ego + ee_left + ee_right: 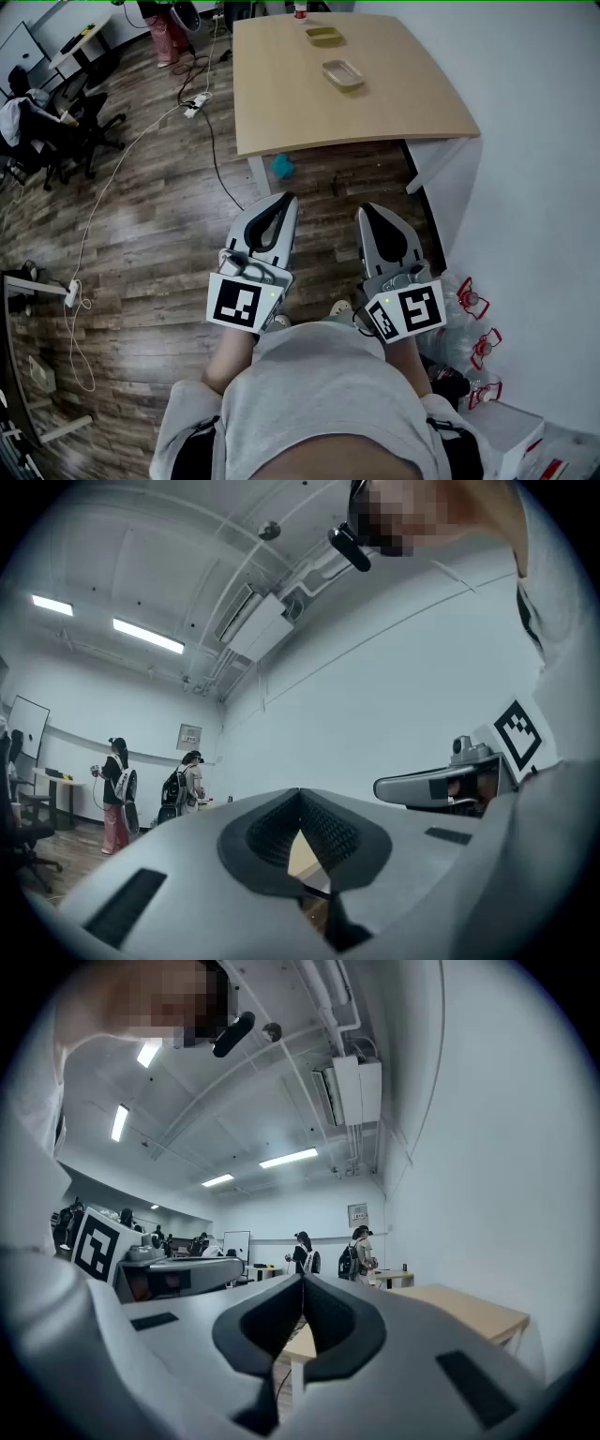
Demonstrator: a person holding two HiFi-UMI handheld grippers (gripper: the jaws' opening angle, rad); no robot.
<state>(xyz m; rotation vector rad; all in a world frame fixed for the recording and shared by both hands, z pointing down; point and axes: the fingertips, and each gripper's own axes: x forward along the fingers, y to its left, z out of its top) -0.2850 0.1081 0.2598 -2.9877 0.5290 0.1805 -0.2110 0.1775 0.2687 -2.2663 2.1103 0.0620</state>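
Head view: we hold both tools close in front of our grey shirt, side by side and level, pointing ahead over the brown plank floor.
Left hand-held gripper: narrow. In the left gripper view its two dark pads meet at the tips and nothing sits between them.
Right hand-held gripper: narrow too. The right gripper view shows its pads pressed together at the tips and gripping nothing.
Spacing: the two hand-held grippers are near each other but apart, each with its black-and-white marker cube turned up towards us.
Pale wooden desk: it stands ahead of both tips, well apart from them, with its right side along the white wall.
Small teal object: it lies on the floor just beside the desk's white leg, nearer the left tool's tips than anything on the desk.
On the desk: a shallow beige tray sits near the middle, an olive-yellow tray lies beyond it, and a red-capped container stands at the far edge, too small for us to identify.
Floor, left: a long white cable trails from a power strip, with black office chairs further out.
Floor, right: clear plastic bottles with red handles lie against the wall, close to our right side.
Background: the right gripper view shows two people with backpacks standing at a far desk.
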